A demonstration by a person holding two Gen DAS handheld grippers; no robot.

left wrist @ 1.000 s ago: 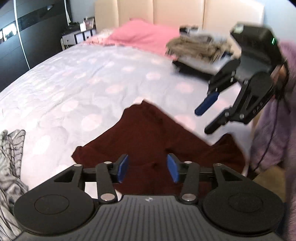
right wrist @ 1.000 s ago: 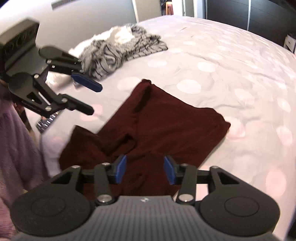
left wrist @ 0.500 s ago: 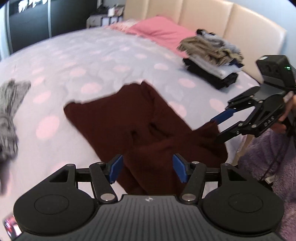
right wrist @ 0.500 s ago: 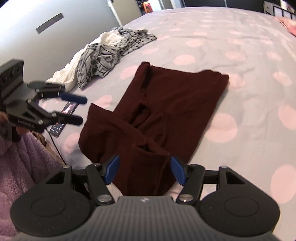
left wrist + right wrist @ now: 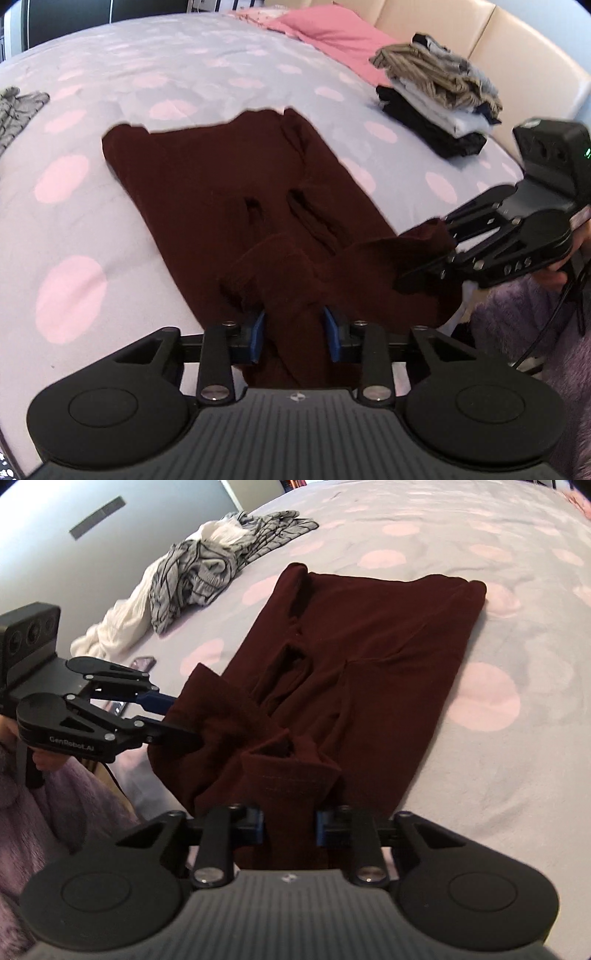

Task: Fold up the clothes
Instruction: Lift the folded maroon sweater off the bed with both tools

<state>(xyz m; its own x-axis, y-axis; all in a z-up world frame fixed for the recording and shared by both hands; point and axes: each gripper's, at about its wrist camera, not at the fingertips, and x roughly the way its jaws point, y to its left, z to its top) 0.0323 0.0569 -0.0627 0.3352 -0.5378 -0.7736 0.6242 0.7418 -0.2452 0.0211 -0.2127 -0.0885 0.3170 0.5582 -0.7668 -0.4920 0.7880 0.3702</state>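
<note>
A dark maroon garment (image 5: 229,192) lies partly folded on the dotted bed; it also shows in the right wrist view (image 5: 388,635). My left gripper (image 5: 294,334) is shut on a bunched near corner of the garment. It also shows in the right wrist view (image 5: 181,720), pinching a raised corner. My right gripper (image 5: 290,825) is shut on the other near corner. It also shows in the left wrist view (image 5: 428,254), where cloth covers its fingertips. Both corners are lifted off the bed.
A stack of folded clothes (image 5: 439,92) sits near the beige headboard (image 5: 517,48), beside a pink pillow (image 5: 332,33). A crumpled grey striped and white pile (image 5: 199,572) lies near the bed edge. A phone (image 5: 142,663) lies by it.
Both grippers moved down to the garment's near edge and shut on its two corners. The corners are now lifted and bunched.
</note>
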